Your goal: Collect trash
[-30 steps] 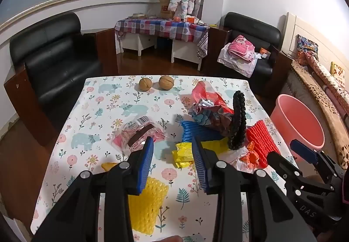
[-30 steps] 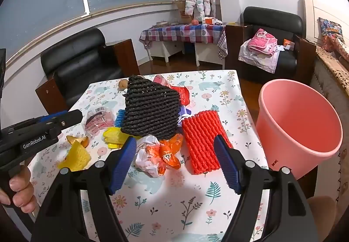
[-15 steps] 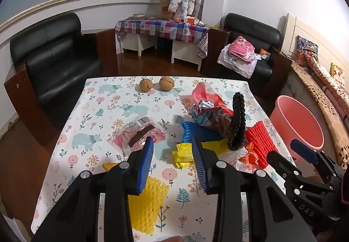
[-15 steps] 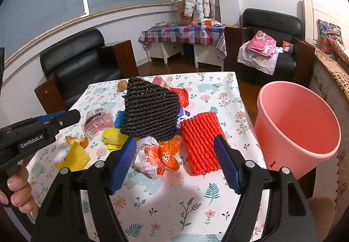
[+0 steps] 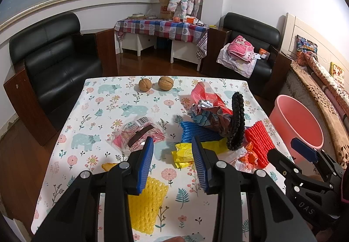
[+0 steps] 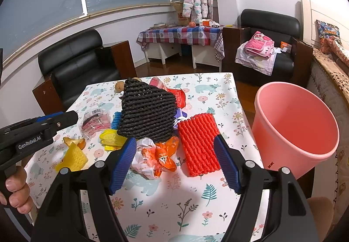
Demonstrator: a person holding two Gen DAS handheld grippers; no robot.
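Observation:
Trash lies on the floral table [image 5: 104,108]. It includes a black foam net [image 6: 146,111], a red foam net [image 6: 199,143], an orange-white wrapper [image 6: 159,154], a yellow wrapper [image 5: 183,152], a blue foam net [image 5: 196,133], a clear pink packet [image 5: 137,135] and a yellow foam net [image 5: 146,207]. A pink bucket [image 6: 294,126] stands off the table's right edge. My left gripper [image 5: 172,161] is open and empty above the near table, beside the yellow wrapper. My right gripper [image 6: 174,163] is open and empty over the orange-white wrapper.
Two walnuts [image 5: 152,83] sit at the table's far side. A red printed bag [image 5: 207,108] lies behind the black net. An orange peel [image 6: 74,141] lies near the yellow net. Black armchairs [image 5: 54,63] stand left and behind. A bed [image 5: 322,89] runs along the right.
Both grippers have drifted slightly back from the table; the trash looks a little farther away. Nothing was picked up or moved.

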